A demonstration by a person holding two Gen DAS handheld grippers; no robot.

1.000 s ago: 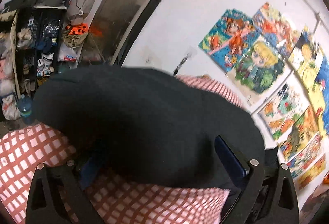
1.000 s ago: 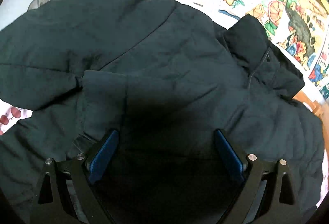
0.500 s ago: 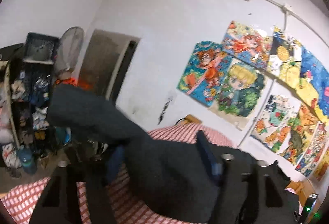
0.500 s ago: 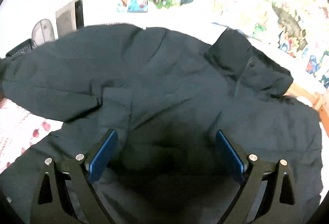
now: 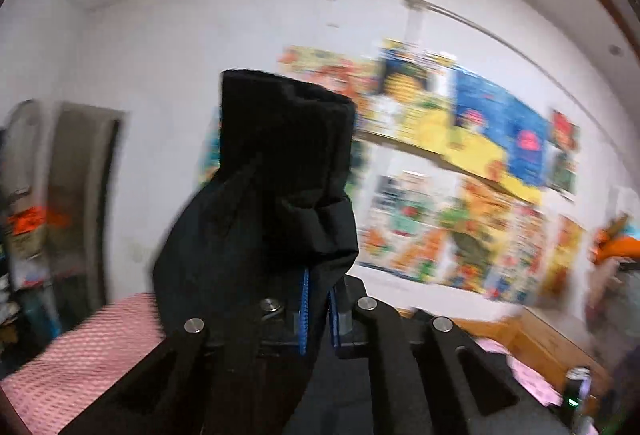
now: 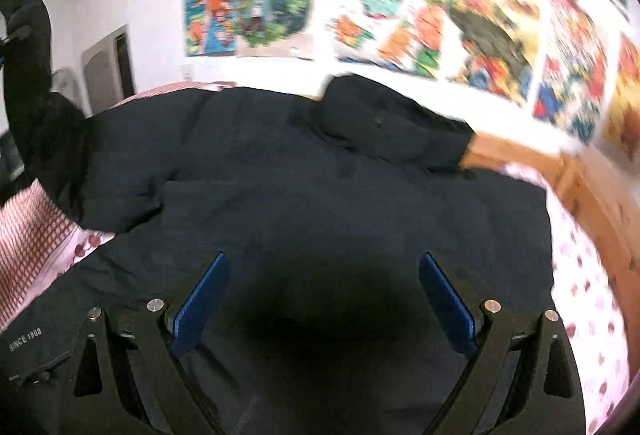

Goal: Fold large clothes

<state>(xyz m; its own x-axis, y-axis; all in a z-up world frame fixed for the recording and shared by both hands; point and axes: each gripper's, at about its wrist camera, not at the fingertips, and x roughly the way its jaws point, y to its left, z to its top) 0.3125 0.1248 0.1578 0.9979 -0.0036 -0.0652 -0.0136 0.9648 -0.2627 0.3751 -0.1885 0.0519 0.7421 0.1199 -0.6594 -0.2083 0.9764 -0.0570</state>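
- Two hand-held grippers are in use over one dark jacket [image 6: 320,203], which is spread across the bed [image 6: 36,235] below the poster wall [image 6: 400,3].
- Left gripper [image 5: 318,311]: its jaws have just been closing and are now clamped on a bunched sleeve [image 5: 272,195] of the jacket, which is held up clear of the bed, the cuff standing above the blue pads [image 5: 305,311].
- Right gripper [image 6: 320,299]: jaws are spread wide above the jacket body, with nothing pinched between them.
- Risk, judged: only a narrow fold of padded cloth is seen between the left pads; the sleeve could slip out if it is swung quickly, and the fold would then land crooked.
- Risk, judged: with the jacket body not pinned by the right gripper, the whole garment may be dragged along with the raised sleeve and bunch up.
- Risk, judged: the hood [image 6: 384,123], lying on the jacket's far side toward the wall, adds bulk and may keep the fold from lying flat.
- Surroundings: a wooden bed frame [image 6: 580,187] runs beside the jacket on the right; a doorway [image 5: 80,195] and cluttered shelves [image 5: 16,235] are seen left of the sleeve, well apart.
- No obstruction is seen on the jacket itself; both views are motion-blurred.
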